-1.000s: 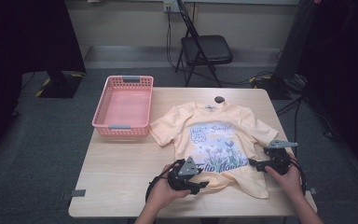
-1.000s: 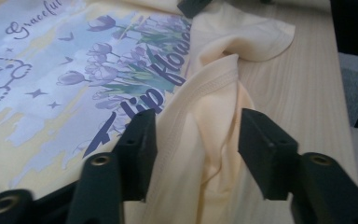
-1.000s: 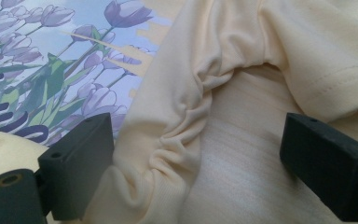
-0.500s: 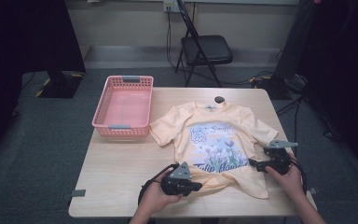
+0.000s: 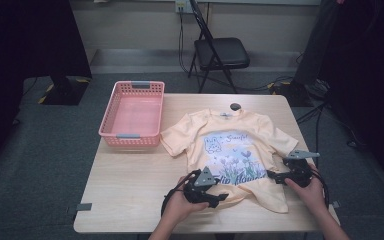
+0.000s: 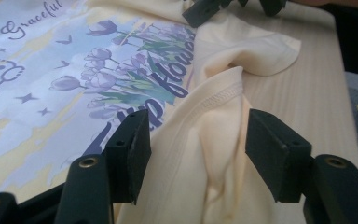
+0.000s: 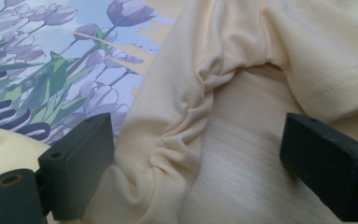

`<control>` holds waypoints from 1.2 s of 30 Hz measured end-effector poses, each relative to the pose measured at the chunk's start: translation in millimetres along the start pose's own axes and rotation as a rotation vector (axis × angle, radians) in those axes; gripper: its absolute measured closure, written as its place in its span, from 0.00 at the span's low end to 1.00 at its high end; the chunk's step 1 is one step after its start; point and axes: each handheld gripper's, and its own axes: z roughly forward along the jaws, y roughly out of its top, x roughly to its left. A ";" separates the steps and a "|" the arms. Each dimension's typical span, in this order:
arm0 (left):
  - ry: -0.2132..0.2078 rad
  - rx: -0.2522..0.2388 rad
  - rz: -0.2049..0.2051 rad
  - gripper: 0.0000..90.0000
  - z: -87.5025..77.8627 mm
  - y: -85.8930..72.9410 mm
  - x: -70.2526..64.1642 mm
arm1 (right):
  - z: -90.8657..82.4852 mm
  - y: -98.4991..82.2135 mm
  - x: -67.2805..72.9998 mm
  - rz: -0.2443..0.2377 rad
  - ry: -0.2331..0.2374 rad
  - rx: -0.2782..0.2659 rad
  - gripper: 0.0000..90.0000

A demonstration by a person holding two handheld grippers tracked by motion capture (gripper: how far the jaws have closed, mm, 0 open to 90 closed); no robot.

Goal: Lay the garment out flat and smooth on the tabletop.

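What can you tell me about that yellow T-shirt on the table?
The T-shirt is pale yellow soft knit, lying face up on the wooden table, collar away from the person. Its front print shows purple tulips, a small animal and script lettering. The near hem is bunched into folds, with a ridge lying between the left gripper's open jaws.

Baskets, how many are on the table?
1. The pink basket sits at the far left corner of the table, left of the yellow T-shirt and apart from it. Nothing shows inside it.
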 end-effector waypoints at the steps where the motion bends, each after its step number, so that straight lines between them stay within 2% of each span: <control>1: 0.008 0.010 0.010 0.51 3.6 0.4 0.7 | 0.0 0.0 0.0 0.000 0.000 0.000 0.10; 5: 0.005 -0.008 0.014 0.51 10.0 4.5 3.3 | 0.1 0.1 -0.1 0.000 0.001 0.001 0.10; 7: 0.013 -0.002 0.016 0.51 12.2 6.9 3.4 | 0.1 0.2 -0.1 -0.001 0.001 0.001 0.10; 8: -0.003 0.012 0.020 0.51 13.2 7.2 3.5 | 0.1 0.2 -0.1 -0.001 0.001 0.001 0.10; 9: -0.029 0.028 0.015 0.61 14.5 6.8 2.9 | 0.1 0.2 -0.1 -0.001 0.001 0.001 0.10; 10: -0.036 0.046 0.007 0.72 15.9 5.9 2.1 | 0.2 0.2 -0.1 -0.001 0.001 0.001 0.10; 12: -0.055 0.077 0.007 0.88 16.6 3.7 -0.1 | 0.1 0.2 -0.1 0.000 0.001 0.001 0.10; 13: -0.079 0.077 -0.008 0.94 15.4 2.8 -0.6 | 0.1 0.2 -0.1 -0.001 0.001 0.001 0.10; 14: -0.098 0.080 -0.026 0.98 13.7 2.0 -1.4 | 0.1 0.1 -0.1 -0.001 0.002 0.001 0.10; 17: -0.125 0.085 -0.012 0.99 6.0 1.4 -7.5 | -0.1 -0.1 0.1 0.000 0.002 0.001 0.10; 22: -0.186 0.122 0.016 0.99 -8.2 -6.3 -23.5 | -0.9 -0.6 -0.8 -0.003 0.007 0.002 0.10; 25: -0.201 0.137 0.012 0.99 -17.4 -14.6 -28.2 | -1.7 -0.4 -1.4 -0.001 0.010 0.008 0.10; 30: -0.198 0.124 0.002 0.99 -32.1 -26.6 -28.7 | -3.9 -2.5 -3.9 -0.001 0.014 0.006 0.11; 31: -0.198 0.118 0.010 0.98 -33.0 -28.1 -29.2 | -4.2 -2.8 -3.9 -0.003 0.016 0.005 0.10; 32: -0.199 0.113 0.022 0.89 -34.0 -28.3 -29.3 | -4.1 -3.1 -3.9 -0.005 0.015 0.003 0.10; 34: -0.200 0.086 0.007 0.78 -35.3 -25.4 -29.3 | -4.2 -3.5 -3.5 -0.002 0.013 0.001 0.10; 36: -0.148 0.041 0.029 0.53 -36.5 -20.4 -26.1 | -4.2 -3.6 -3.1 -0.004 0.012 0.001 0.10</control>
